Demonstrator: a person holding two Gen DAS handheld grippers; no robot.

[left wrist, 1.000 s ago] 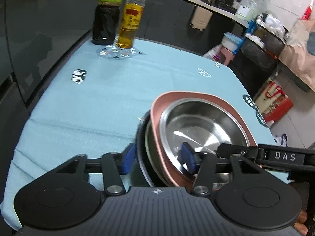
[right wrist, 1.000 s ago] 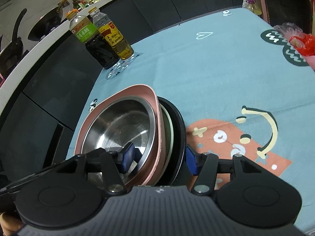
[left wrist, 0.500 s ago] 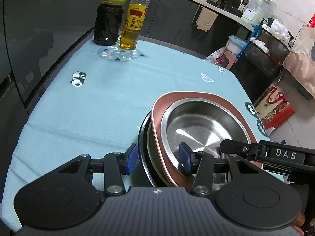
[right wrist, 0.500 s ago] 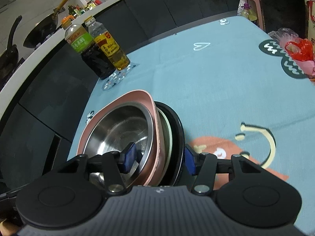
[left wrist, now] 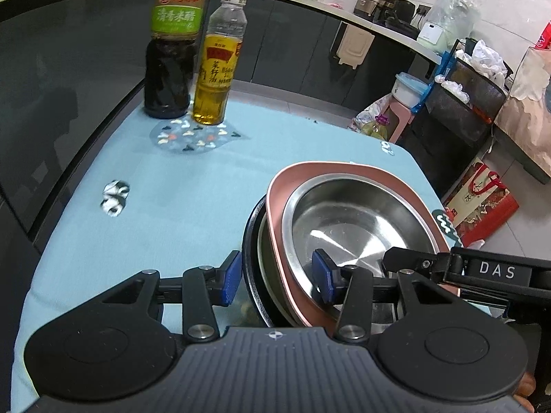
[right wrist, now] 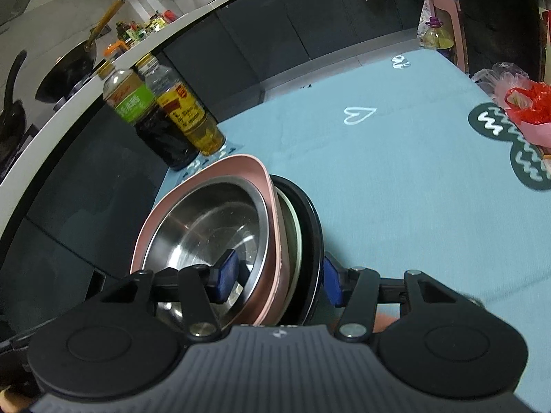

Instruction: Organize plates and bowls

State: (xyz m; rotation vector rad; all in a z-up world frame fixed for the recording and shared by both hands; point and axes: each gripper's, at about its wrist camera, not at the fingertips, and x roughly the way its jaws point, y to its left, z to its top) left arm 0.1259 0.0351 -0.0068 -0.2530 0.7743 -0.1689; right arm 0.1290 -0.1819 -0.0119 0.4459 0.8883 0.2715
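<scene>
A stack of dishes is held above the blue tablecloth: a steel bowl (left wrist: 354, 220) inside a pink plate (left wrist: 330, 168), over a pale dish and a black plate (left wrist: 249, 241). My left gripper (left wrist: 277, 277) is shut on the stack's near rim, one finger inside the steel bowl, one outside the black plate. My right gripper (right wrist: 277, 277) is shut on the opposite rim of the same stack, with the steel bowl (right wrist: 213, 220), pink plate (right wrist: 237, 165) and black plate (right wrist: 311, 213) between its fingers. The right gripper's body (left wrist: 496, 272) shows in the left wrist view.
A dark vinegar bottle (left wrist: 172, 48) and a yellow oil bottle (left wrist: 218, 65) stand at the table's far left corner; they also show in the right wrist view (right wrist: 155, 120). A red and pink bag (right wrist: 523, 106) lies at the right edge. Dark cabinets lie beyond the table.
Both grippers have lifted the stack and carried it farther along the table toward the bottles. The grips have not changed.
</scene>
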